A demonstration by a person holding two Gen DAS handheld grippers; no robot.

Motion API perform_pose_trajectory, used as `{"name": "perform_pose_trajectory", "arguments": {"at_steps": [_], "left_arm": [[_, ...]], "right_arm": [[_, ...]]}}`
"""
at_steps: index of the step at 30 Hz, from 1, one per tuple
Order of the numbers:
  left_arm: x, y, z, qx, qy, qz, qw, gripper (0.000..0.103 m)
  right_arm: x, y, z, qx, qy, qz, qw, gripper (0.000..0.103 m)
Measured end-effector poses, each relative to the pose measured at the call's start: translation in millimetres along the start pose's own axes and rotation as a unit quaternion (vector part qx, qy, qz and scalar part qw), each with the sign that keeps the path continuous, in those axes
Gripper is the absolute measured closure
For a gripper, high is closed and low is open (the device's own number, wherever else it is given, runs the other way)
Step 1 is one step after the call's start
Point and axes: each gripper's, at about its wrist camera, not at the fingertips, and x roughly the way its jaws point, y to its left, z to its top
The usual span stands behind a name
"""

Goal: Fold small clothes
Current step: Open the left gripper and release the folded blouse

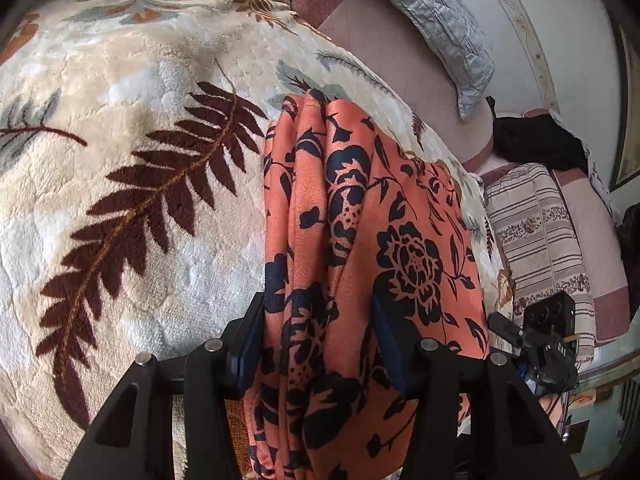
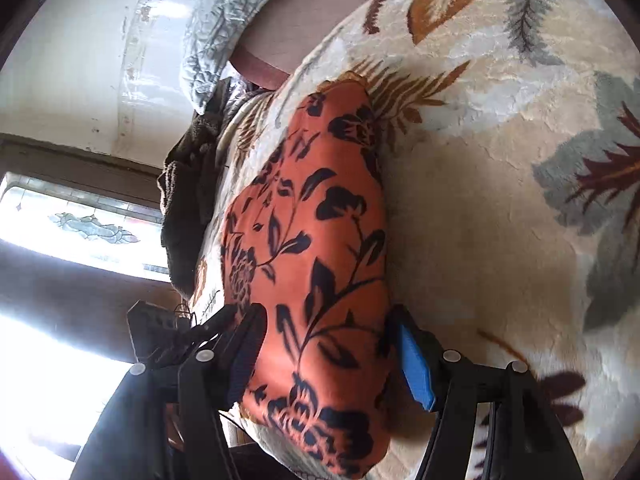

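I see the orange floral garment (image 1: 360,240) bunched lengthwise on the leaf-patterned fleece blanket (image 1: 140,160) covering the bed. My left tool (image 1: 316,344) straddles its near end, both pads against the gathered folds, gripping them. My right tool (image 2: 328,356) sits around the other end (image 2: 312,240); its blue pad (image 2: 416,368) stands just clear of the cloth, so it grips nothing. A grey quilted pillow (image 1: 440,20) lies beyond.
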Motion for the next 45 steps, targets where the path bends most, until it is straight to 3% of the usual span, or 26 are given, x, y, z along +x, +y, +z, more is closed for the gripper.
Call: {"name": "perform_pose_trajectory", "arguments": {"at_steps": [2,3,6,8,14,18,20,23,24,25,26,31,33,34,35,37,40,45], "left_arm": [[2.6,1.8,0.5,0.000,0.001,-0.009,1.0000,0.050],[4.1,3.4,1.1,-0.002,0.002,-0.013,0.9999,0.052],[8.4,3.0,3.8,0.002,0.007,-0.022,0.9997,0.068],[3.6,-0.1,3.5,0.009,0.000,-0.023,0.9997,0.073],[-7.0,-60.2,12.3,0.060,-0.051,-0.039,0.9961,0.076],[18.9,-102.7,29.3,0.078,-0.055,-0.052,0.9941,0.075],[44.3,-112.0,35.7,0.081,-0.050,-0.032,0.9949,0.070],[90.0,-105.5,38.9,0.066,-0.009,0.060,0.9960,0.061],[92.8,-103.3,36.9,0.066,-0.003,0.052,0.9965,0.058],[85.6,-104.0,33.9,0.069,-0.013,0.049,0.9963,0.058],[75.2,-106.6,30.1,0.080,-0.027,0.061,0.9946,0.055],[21.8,-119.1,4.2,0.115,-0.088,0.092,0.9851,0.044],[18.0,-121.1,-4.4,0.122,-0.098,0.120,0.9804,0.040],[22.0,-121.2,-6.8,0.124,-0.100,0.143,0.9768,0.040],[30.4,-120.7,-7.0,0.130,-0.097,0.164,0.9730,0.039],[47.0,-117.2,-11.6,0.143,-0.081,0.202,0.9655,0.038],[48.6,-112.6,-19.9,0.148,-0.090,0.199,0.9646,0.038],[47.5,-110.9,-19.6,0.153,-0.097,0.195,0.9639,0.037]], "right_arm": [[17.9,-8.9,10.9,0.020,0.024,0.006,0.999,0.038],[24.7,-6.8,13.3,0.011,0.029,0.001,1.000,0.046],[38.2,14.4,15.7,-0.045,0.036,-0.050,0.997,0.059],[36.5,30.5,17.2,-0.080,0.034,-0.077,0.993,0.068],[-18.9,82.0,25.8,-0.174,-0.030,-0.105,0.979,0.070],[-59.2,60.5,57.6,-0.152,-0.061,-0.103,0.981,0.070],[-65.5,36.0,77.6,-0.128,-0.065,-0.094,0.985,0.065],[-54.1,-16.6,102.2,-0.052,-0.066,-0.126,0.988,0.059],[-50.8,-31.4,102.6,-0.026,-0.062,-0.144,0.987,0.059],[-52.1,-38.4,97.5,-0.023,-0.066,-0.131,0.989,0.059],[-57.2,-38.3,90.5,-0.032,-0.077,-0.120,0.989,0.059],[-90.3,0.2,65.1,-0.094,-0.140,-0.145,0.975,0.059],[-91.7,25.8,64.6,-0.125,-0.145,-0.116,0.975,0.050],[-86.9,35.5,66.3,-0.137,-0.136,-0.099,0.976,0.034],[-79.2,43.3,69.2,-0.150,-0.128,-0.086,0.977,0.028],[-54.6,44.2,79.7,-0.159,-0.104,-0.092,0.978,0.026],[-23.5,12.3,91.0,-0.078,-0.066,-0.129,0.986,0.029],[-41.2,52.4,91.5,-0.130,-0.112,-0.125,0.977,0.027]]}}
